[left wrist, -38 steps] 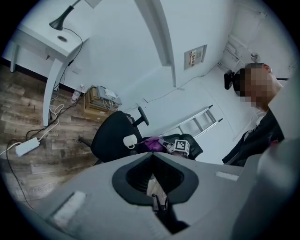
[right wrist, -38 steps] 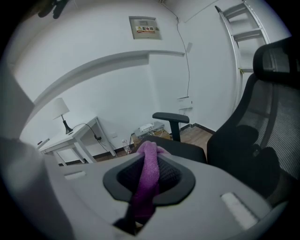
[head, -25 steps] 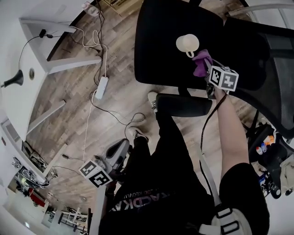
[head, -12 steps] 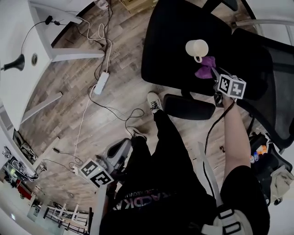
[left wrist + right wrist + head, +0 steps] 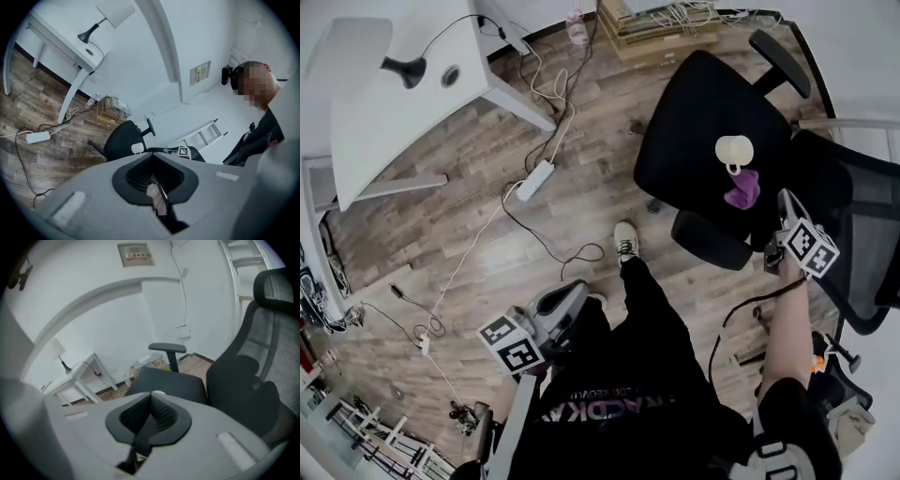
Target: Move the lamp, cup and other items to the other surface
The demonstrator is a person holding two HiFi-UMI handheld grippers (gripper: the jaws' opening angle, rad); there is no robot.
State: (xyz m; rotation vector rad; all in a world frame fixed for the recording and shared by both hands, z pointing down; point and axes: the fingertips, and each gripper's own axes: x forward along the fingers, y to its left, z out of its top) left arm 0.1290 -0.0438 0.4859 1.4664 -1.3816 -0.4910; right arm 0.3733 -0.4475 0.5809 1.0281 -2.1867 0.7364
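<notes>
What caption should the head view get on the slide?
Cup and purple item on the black chair seat, right tongs shut and empty nearby, lamp on the white desk.

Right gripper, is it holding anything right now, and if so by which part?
Nothing. The right gripper has its jaws shut and empty; the purple cloth and the cup lie on the chair seat, apart from it.

The black chair seat [image 5: 694, 141] is carrying a cream cup [image 5: 733, 152], with a purple cloth [image 5: 742, 190] lying just at the cup's five o'clock (whether they are touching is unclear). At ten o'clock, the white desk [image 5: 384, 122] is bearing a lamp [image 5: 411, 68]. Between them, a power strip [image 5: 534, 180] is lying on the wood floor [image 5: 459, 225].
</notes>
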